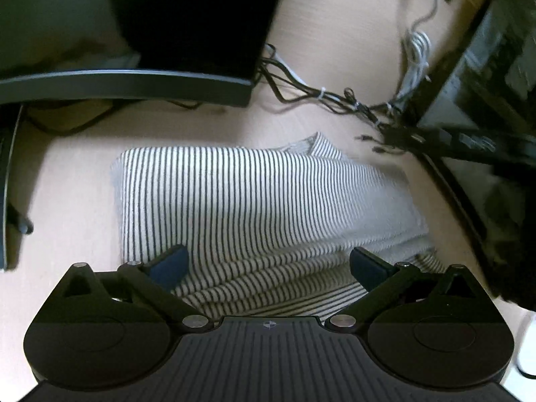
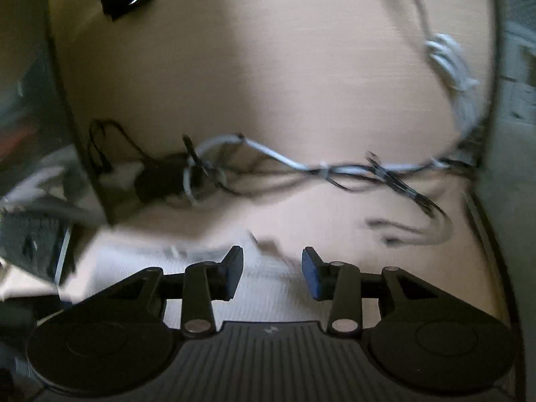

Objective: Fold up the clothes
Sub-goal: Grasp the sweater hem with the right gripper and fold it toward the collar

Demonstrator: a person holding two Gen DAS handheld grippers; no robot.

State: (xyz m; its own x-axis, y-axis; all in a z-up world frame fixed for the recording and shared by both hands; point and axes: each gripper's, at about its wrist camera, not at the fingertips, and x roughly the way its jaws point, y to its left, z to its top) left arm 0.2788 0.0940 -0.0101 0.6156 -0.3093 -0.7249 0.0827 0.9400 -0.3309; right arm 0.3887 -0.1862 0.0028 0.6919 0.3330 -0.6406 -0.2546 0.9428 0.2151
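Pale wooden desk (image 1: 335, 33), lit unevenly and crowded with dark gear at its edges. Far side from the striped shirt (image 1: 254, 197): a black monitor (image 1: 194, 16) on a flat dark base (image 1: 134, 83). Right of the shirt: a dark framed panel (image 1: 485, 83), too blurred to name for certain. Between monitor and panel: a tangle of black and white cables (image 1: 351, 100), bundled with small white ties, trailing across the bare wood just beyond the shirt's collar. No boxes, bins or baskets to be seen in either view.

Shirt folded into a thick rectangle, white with thin dark stripes, flat on the desk, collar toward the cables, stacked folded edges toward the camera. Left gripper (image 1: 268, 268) low over the near edge of the shirt, jaws spread wide, blue pads either side of the stacked layers with clear space between pad and cloth; released, nothing clasped.

Right wrist view heavily smeared. Right gripper (image 2: 272, 273) partly parted, blue pads a modest way apart, only a blurred pale patch of cloth (image 2: 268, 288) beneath and between them; pads not pressing on it, nothing grasped. Same cable tangle (image 2: 301, 171) beyond the cloth, a black plug block (image 2: 160, 181) at its left end.
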